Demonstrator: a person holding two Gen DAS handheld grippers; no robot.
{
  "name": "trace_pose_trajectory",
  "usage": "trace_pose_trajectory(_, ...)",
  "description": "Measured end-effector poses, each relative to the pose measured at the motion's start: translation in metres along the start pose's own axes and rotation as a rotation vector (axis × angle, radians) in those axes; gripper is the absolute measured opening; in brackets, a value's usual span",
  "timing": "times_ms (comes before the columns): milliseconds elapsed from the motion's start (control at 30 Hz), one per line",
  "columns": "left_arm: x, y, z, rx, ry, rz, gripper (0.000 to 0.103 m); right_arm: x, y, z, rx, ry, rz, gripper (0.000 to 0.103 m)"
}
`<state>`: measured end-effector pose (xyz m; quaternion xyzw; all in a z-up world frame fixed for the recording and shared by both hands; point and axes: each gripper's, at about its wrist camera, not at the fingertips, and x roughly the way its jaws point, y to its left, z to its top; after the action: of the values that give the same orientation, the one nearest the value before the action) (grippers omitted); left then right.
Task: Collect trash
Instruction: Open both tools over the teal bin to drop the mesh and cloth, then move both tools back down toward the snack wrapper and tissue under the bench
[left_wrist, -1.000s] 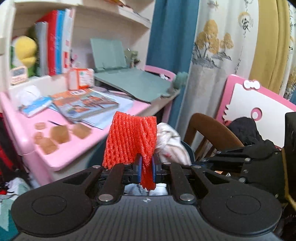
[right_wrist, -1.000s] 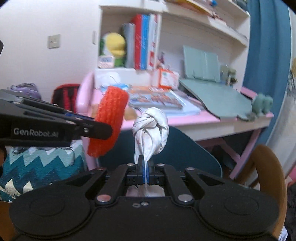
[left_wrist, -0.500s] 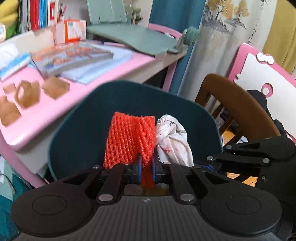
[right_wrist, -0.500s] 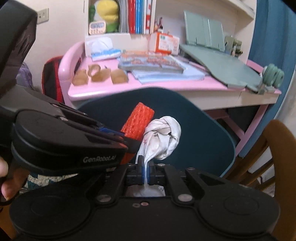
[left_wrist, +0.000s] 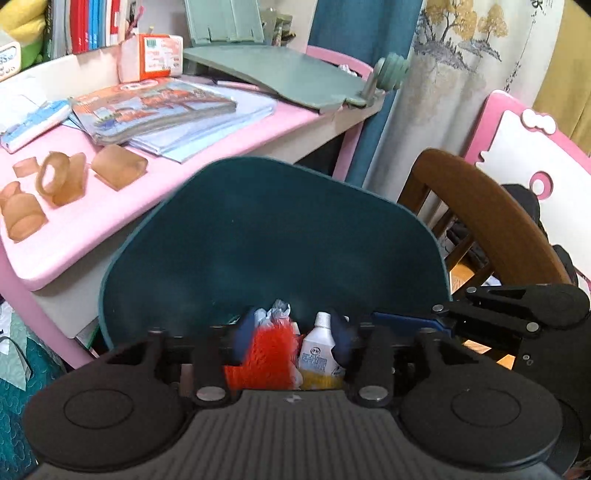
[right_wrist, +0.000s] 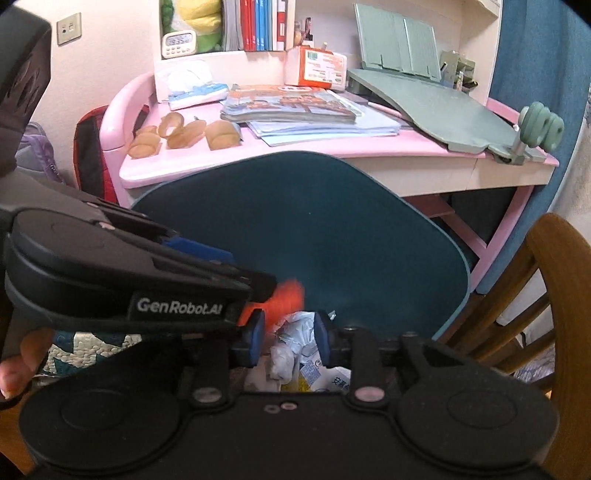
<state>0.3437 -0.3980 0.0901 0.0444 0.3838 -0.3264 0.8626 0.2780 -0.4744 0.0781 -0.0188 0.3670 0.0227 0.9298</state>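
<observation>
My left gripper is open, with the red foam net dropping blurred between its fingers, beside a white tube and other trash below. My right gripper is open too, over crumpled white paper and wrappers. The red net also shows in the right wrist view, blurred, just beyond the left gripper's body. Both grippers hang in front of the dark teal chair back. The container under the trash is hidden.
A pink desk behind the chair holds books, brown tape pieces and a green stand. A brown wooden chair stands at the right. A quilted teal cloth lies at the left.
Both grippers have moved down and opened. The red net and the knotted white wad have been let go and dropped in with the trash below.
</observation>
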Motion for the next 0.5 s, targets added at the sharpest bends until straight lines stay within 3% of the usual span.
trace_pose_trajectory(133, -0.018, -0.002, -0.002, 0.009, -0.029, -0.008, 0.052, -0.014, 0.002, 0.000, -0.004, -0.022, 0.001, 0.037)
trace_pose_trajectory(267, -0.042, -0.003, -0.006, 0.010, -0.058, 0.000, 0.059, -0.033, 0.006, -0.001, -0.015, -0.047, 0.006, 0.041)
trace_pose_trajectory(500, -0.089, -0.002, -0.022, 0.028, -0.101, 0.015, 0.059, -0.069, 0.022, -0.004, -0.042, -0.095, 0.030, 0.044)
